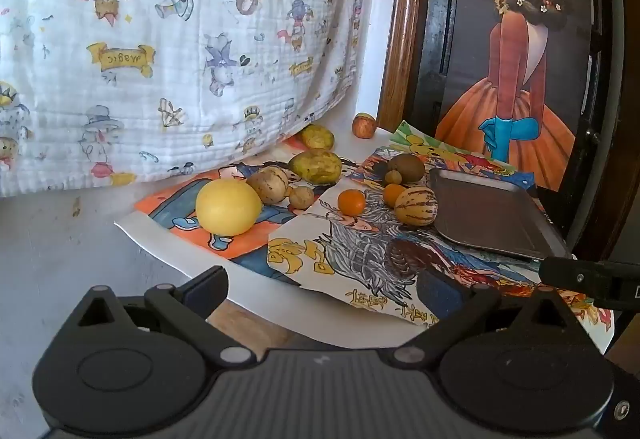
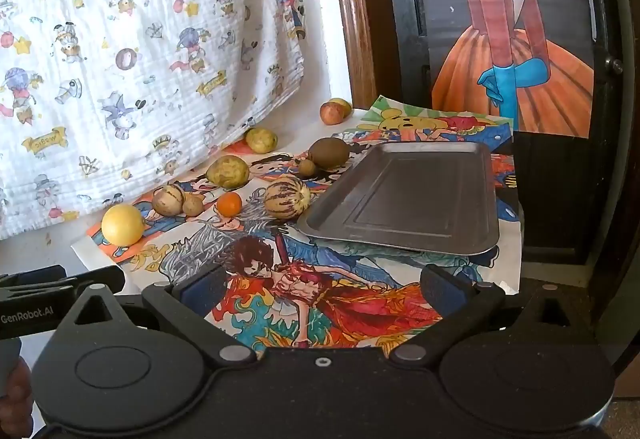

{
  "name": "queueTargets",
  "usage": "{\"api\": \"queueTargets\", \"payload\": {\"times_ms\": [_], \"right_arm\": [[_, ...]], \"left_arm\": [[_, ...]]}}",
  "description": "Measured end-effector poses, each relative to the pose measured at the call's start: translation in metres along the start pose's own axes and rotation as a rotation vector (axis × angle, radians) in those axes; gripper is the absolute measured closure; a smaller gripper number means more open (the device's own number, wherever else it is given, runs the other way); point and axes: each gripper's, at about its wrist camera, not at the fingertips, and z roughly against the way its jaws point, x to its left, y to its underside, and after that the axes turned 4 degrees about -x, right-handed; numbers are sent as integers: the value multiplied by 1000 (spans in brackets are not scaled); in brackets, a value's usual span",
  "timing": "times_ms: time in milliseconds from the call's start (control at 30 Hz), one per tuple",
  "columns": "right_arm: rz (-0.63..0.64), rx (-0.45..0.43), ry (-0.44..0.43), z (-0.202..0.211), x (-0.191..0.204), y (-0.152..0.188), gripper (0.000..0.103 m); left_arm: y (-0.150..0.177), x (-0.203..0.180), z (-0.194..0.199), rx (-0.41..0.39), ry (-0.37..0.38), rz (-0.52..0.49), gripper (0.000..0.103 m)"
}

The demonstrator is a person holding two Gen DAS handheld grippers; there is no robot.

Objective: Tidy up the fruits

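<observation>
Your left tongs (image 1: 322,289) are released, fingers spread wide with nothing between them, hovering above the near edge of the desk (image 1: 60,239). Your right tongs (image 2: 320,289) are released as well, wide apart and holding nothing, over the coloured drawings (image 2: 304,291) that cover the desk.

The fruits lie loose on the drawings, none of them on the tray (image 2: 408,195). The tray sits on the right side, bare, its near edge resting on the drawings. From your right view, nearest on the left is the yellow ball (image 2: 122,224). Behind it to the right a striped melon (image 2: 168,200) touches a small brown fruit (image 2: 193,205). An orange (image 2: 229,204) sits just right of those. A second, larger striped melon (image 2: 287,196) lies just beside the tray's left edge. Behind it a kiwi (image 2: 329,153) touches a small brown ball (image 2: 307,167). A green-yellow mango (image 2: 227,171) lies further left, and another mango (image 2: 261,140) sits near the hanging cloth (image 2: 140,39). At the far back, beside the wooden frame (image 2: 352,19), there is an apple (image 2: 331,113) with a paler fruit half hidden behind it.

From your left view a second orange (image 1: 393,194) shows, touching the larger melon's left side. A poster (image 1: 516,59) of a figure in an orange skirt stands behind the tray.
</observation>
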Motion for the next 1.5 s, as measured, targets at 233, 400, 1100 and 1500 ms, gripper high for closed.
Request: {"api": "queueTargets", "payload": {"times_ms": [233, 400, 1100, 1500], "right_arm": [[0, 2, 0, 0, 0, 0, 0], [-1, 3, 0, 0, 0, 0, 0], [-12, 20, -5, -2, -2, 1, 0], [-14, 29, -6, -3, -1, 3, 0]], "left_arm": [[0, 0, 0, 2, 1, 2, 0], [0, 0, 0, 3, 2, 1, 1], [3, -2, -1, 10, -2, 1, 0], [7, -2, -2, 18, -1, -4, 1]]}}
